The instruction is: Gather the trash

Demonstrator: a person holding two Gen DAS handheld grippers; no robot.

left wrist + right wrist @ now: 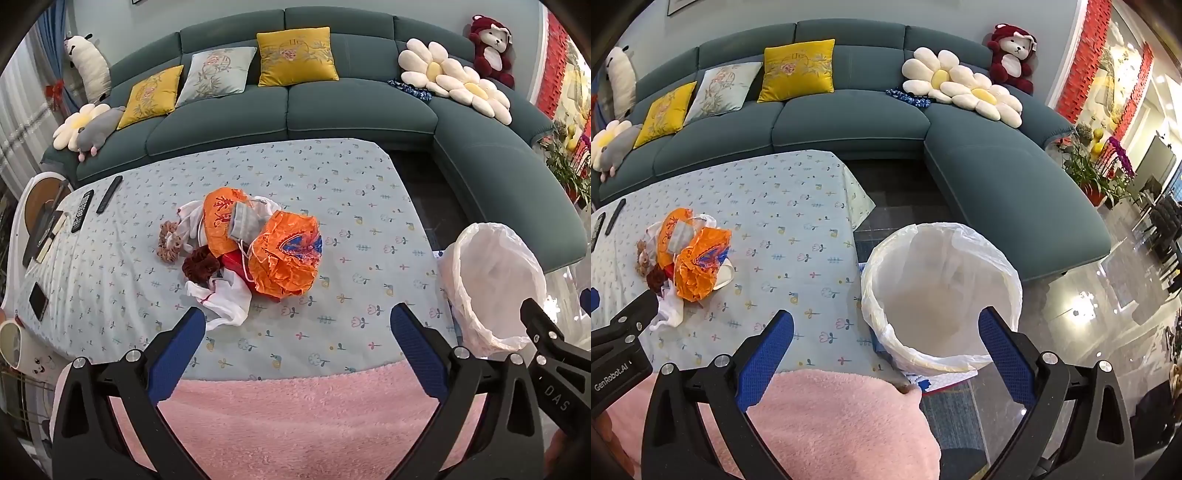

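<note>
A trash pile lies mid-table: crumpled orange plastic bags (282, 258), a grey face mask (245, 221), white cloth or tissue (225, 299), a dark red scrunchie (201, 264) and a tan scrunchie (170, 242). The pile also shows in the right wrist view (696, 271). A white bin lined with a clear bag (942, 291) stands off the table's right edge, also seen in the left wrist view (491, 284). My left gripper (297, 323) is open and empty, just short of the pile. My right gripper (886, 325) is open and empty, over the bin's near rim.
The table carries a blue floral cloth (332, 192) and a pink fleece (306, 424) at the near edge. Two remotes (96, 203), books and a phone (38, 301) lie at the left. A teal sofa (332, 107) with cushions stands behind.
</note>
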